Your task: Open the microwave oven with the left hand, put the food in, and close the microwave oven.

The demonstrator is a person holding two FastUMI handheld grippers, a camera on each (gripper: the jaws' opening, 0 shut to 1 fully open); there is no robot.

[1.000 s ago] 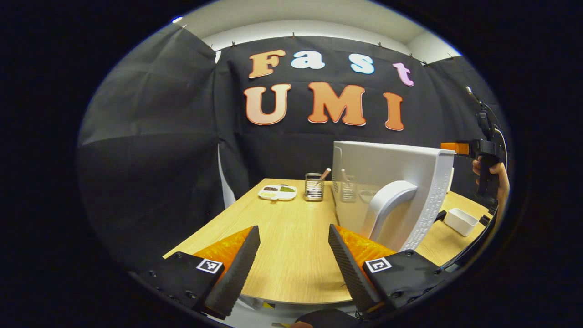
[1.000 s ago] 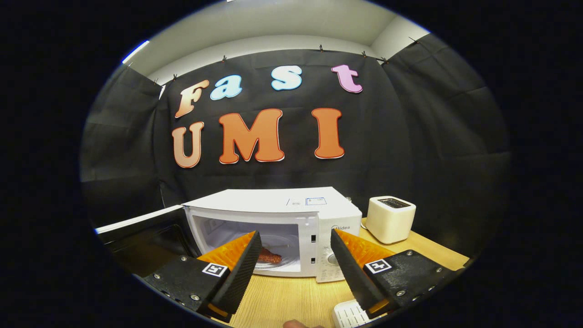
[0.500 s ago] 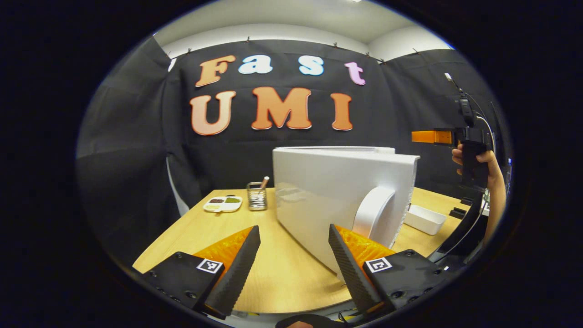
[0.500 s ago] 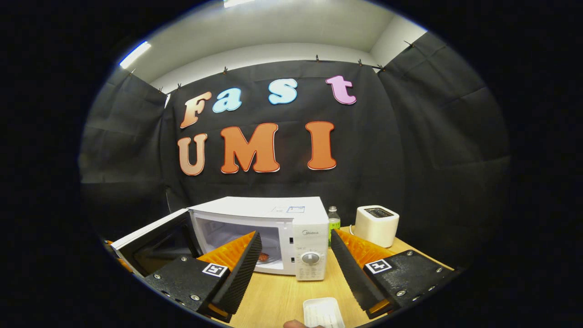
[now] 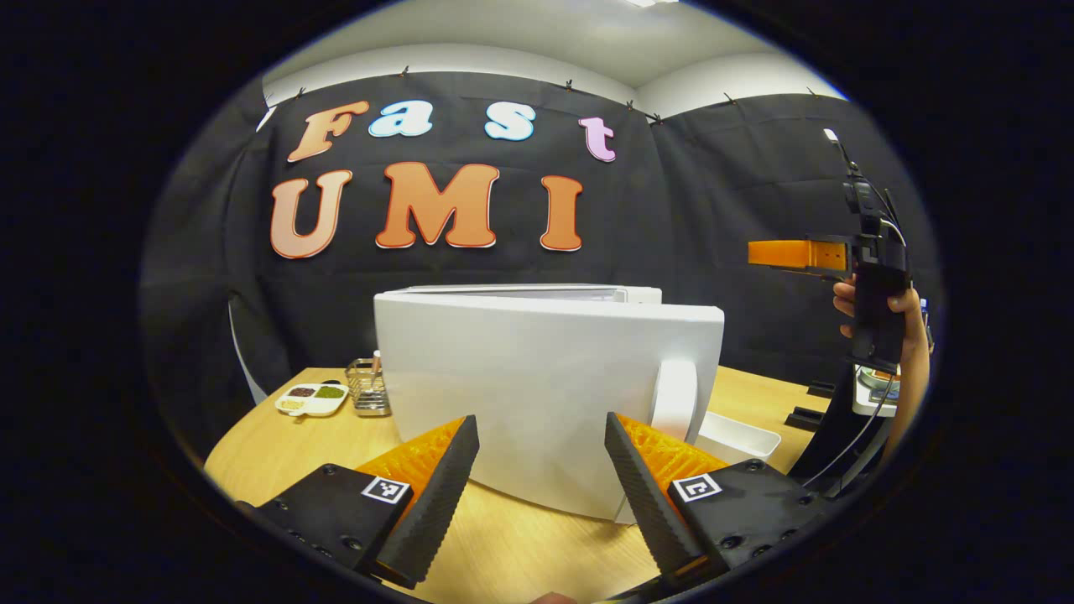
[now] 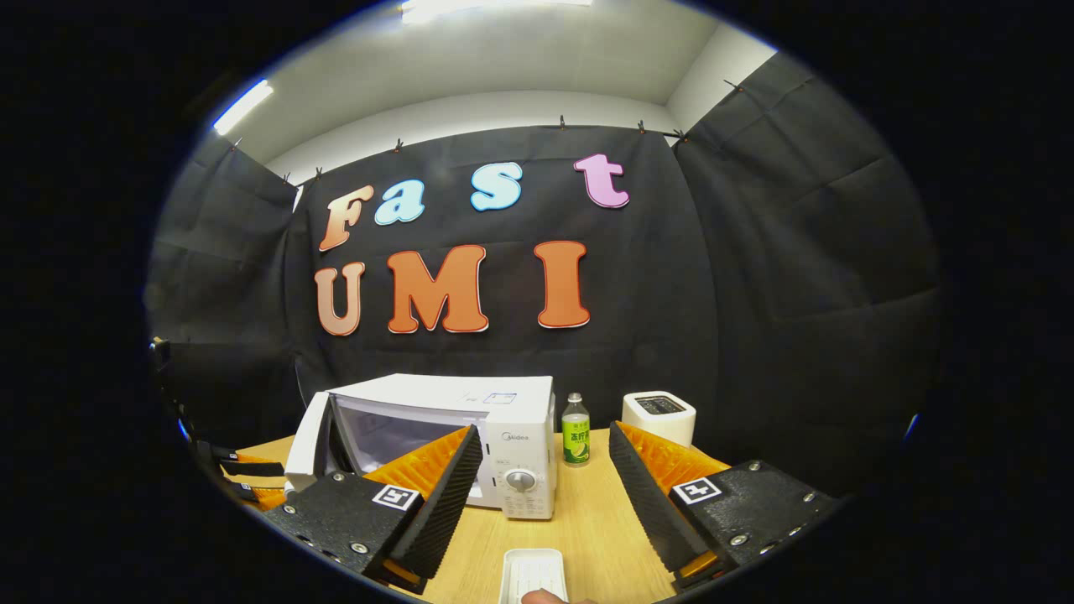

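Observation:
The white microwave (image 6: 503, 419) stands at mid-table, its door (image 6: 309, 440) ajar by a narrow angle on the left side. In the left gripper view the door's white outer face (image 5: 537, 377) stands just beyond the fingertips, and its handle (image 5: 674, 401) is by the right finger. My left gripper (image 5: 541, 470) is open with nothing between its fingers; whether it touches the door I cannot tell. My right gripper (image 6: 545, 495) is open and empty, held back from the microwave, and a hand holds the right gripper (image 5: 805, 253) high at the far right. One finger hides the cavity's floor.
A white tray (image 6: 533, 575) lies near the table's front edge, and the tray (image 5: 734, 436) sits right of the door. A green bottle (image 6: 576, 429) and a white toaster (image 6: 659, 417) stand right of the microwave. A sauce dish (image 5: 312, 399) and a wire basket (image 5: 369, 387) sit at the left.
The door has swung from wide open to nearly closed, with my left gripper following behind it. My right gripper has drawn back from the microwave and stayed open.

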